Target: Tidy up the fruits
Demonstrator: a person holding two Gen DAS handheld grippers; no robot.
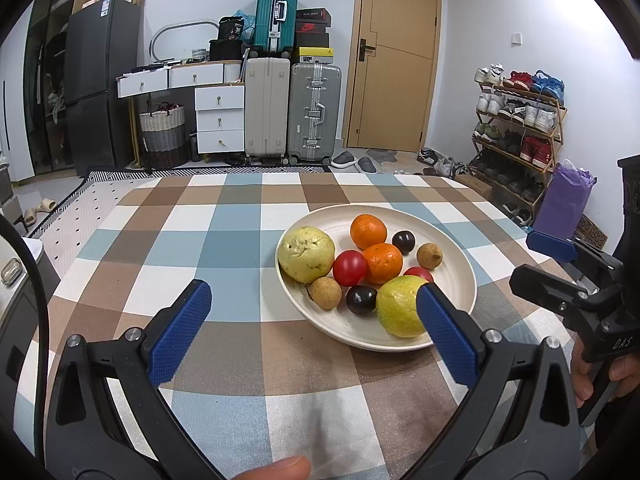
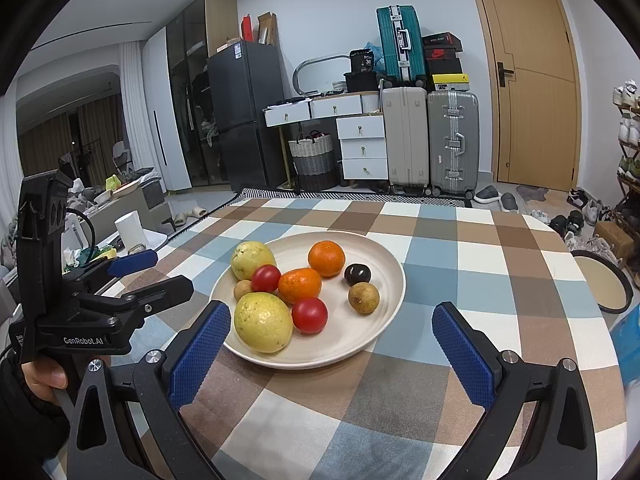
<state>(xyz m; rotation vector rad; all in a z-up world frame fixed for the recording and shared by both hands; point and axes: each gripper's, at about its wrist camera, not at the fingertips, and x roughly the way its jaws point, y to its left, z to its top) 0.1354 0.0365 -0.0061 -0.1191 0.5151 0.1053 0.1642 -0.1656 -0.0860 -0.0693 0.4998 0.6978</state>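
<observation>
Still, both claws, left [image 1: 314, 312] & right [image 2: 332, 334], were spread, empty. Guavas [image 2: 263, 322] looked heavy, firm: grip mid-body. Tomatoes [image 2: 309, 315] soft, slick; squeeze lightly, w/ care.

Matt cream plate [image 2: 384, 276] — glossy tomatoes [image 2: 309, 315] — woven checked cloth [image 2: 480, 264].

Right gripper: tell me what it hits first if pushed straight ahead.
Probably the plate, at its near rim. The right gripper is open, held short of it, with the near guava and a tomato just behind. Height above the table is unclear.
</observation>
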